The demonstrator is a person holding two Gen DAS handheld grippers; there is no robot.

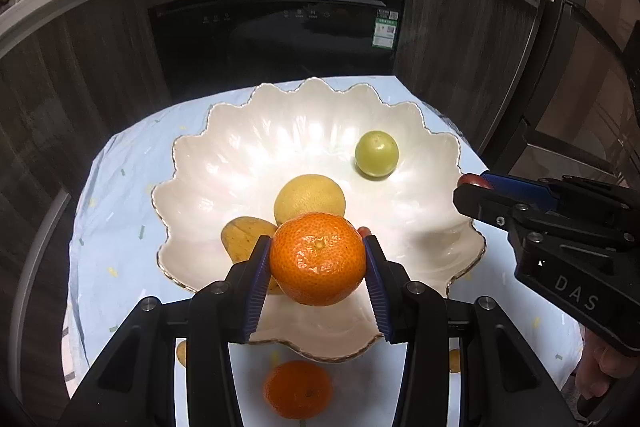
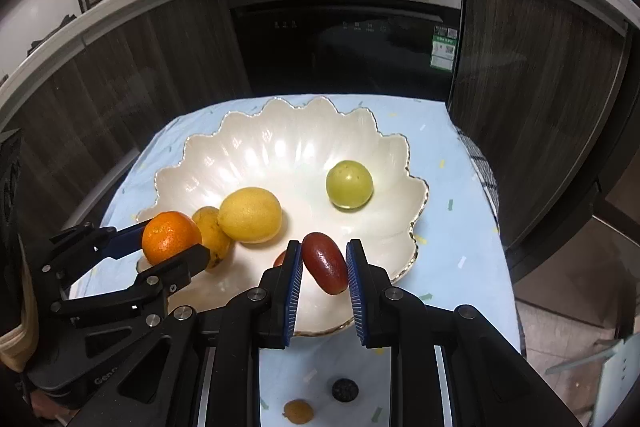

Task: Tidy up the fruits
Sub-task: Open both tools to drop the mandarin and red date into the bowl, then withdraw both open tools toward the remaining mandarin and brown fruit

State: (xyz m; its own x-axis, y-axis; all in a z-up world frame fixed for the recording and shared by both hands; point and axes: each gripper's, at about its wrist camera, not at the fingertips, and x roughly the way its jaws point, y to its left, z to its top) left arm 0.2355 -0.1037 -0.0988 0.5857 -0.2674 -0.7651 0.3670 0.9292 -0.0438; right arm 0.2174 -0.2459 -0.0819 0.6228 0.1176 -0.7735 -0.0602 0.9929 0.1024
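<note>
Our left gripper [image 1: 318,261] is clamped on a mandarin [image 1: 318,259], held above the near part of the scalloped white bowl [image 1: 400,131], and our right gripper [image 2: 323,265] pinches a small dark red oblong fruit [image 2: 325,262], its long axis slanting across the pads, over the bowl's near rim. For both, the bowl's free floor lies ahead and below. The mandarin hangs just in front of a lemon [image 1: 309,198] and a brownish-yellow fruit [image 1: 244,237]; a green round fruit [image 1: 376,153] sits apart, nearer our right side. Another mandarin [image 1: 298,389] waits on the pale blue cloth [image 1: 120,227], nearer the left gripper.
</note>
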